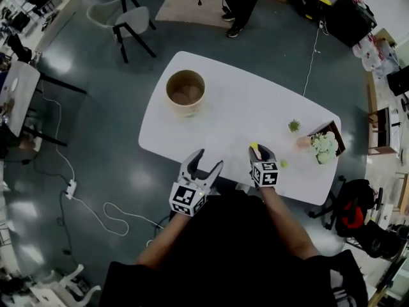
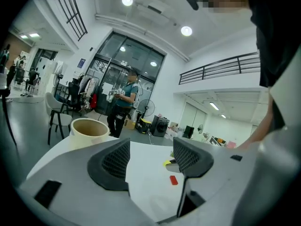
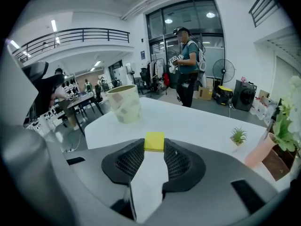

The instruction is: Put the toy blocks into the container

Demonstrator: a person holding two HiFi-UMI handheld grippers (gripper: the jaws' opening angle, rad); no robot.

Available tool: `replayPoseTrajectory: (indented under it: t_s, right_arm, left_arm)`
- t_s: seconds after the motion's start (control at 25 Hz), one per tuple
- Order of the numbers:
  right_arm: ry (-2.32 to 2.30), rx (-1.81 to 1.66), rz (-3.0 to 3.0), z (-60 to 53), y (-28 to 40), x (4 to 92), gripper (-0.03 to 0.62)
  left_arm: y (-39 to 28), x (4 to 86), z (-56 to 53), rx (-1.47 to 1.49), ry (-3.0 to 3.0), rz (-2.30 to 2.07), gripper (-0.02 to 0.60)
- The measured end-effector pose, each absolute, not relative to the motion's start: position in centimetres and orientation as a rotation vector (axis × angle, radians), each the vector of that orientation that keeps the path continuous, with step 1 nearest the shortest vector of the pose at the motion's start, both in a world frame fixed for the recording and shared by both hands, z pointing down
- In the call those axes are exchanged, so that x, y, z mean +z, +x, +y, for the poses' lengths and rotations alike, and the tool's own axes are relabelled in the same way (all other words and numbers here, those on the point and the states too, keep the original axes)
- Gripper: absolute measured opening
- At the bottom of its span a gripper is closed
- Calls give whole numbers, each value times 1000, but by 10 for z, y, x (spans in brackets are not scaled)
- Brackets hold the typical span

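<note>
- White table (image 1: 243, 101): the tan cylindrical container (image 1: 186, 92) stands open-topped near the far left end, well apart from both grippers.
- Left gripper (image 1: 209, 158): jaws wide, nothing between them. A red block (image 2: 174, 180) lies flat on the table beyond.
- Right gripper (image 1: 261, 151): pads pinch a yellow block (image 3: 154, 141) at the very tips, above the near edge.
- Block judged small, rigid and light, with smooth faces. The tip grip is shallow, so hold flat opposite faces squarely.

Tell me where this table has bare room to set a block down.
The table is bare across its middle, between the container and the small plant, and along the near-left edge from the container to the left gripper. The right end is crowded: plant, flower box, and a green block beside the right gripper holding a yellow block.
</note>
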State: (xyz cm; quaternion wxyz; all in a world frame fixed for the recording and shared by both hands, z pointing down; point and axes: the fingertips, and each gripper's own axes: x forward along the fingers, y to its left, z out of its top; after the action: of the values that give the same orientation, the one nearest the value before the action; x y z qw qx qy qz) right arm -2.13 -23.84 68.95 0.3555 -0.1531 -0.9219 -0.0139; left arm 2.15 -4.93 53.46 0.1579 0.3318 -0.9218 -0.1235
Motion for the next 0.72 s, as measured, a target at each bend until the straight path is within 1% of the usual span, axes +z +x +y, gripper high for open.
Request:
replayPoseTrajectory:
  t_s: [0.44,0.72]
  right_arm:
    - [-558,-70,-2386,-94,-55,662,120]
    - [-681,-66,-2409,-36,-80,627,120]
  left_arm:
    - [23,537,69,-386,827,-2701,262]
    - [24,536,109,-436,706,-2740,262]
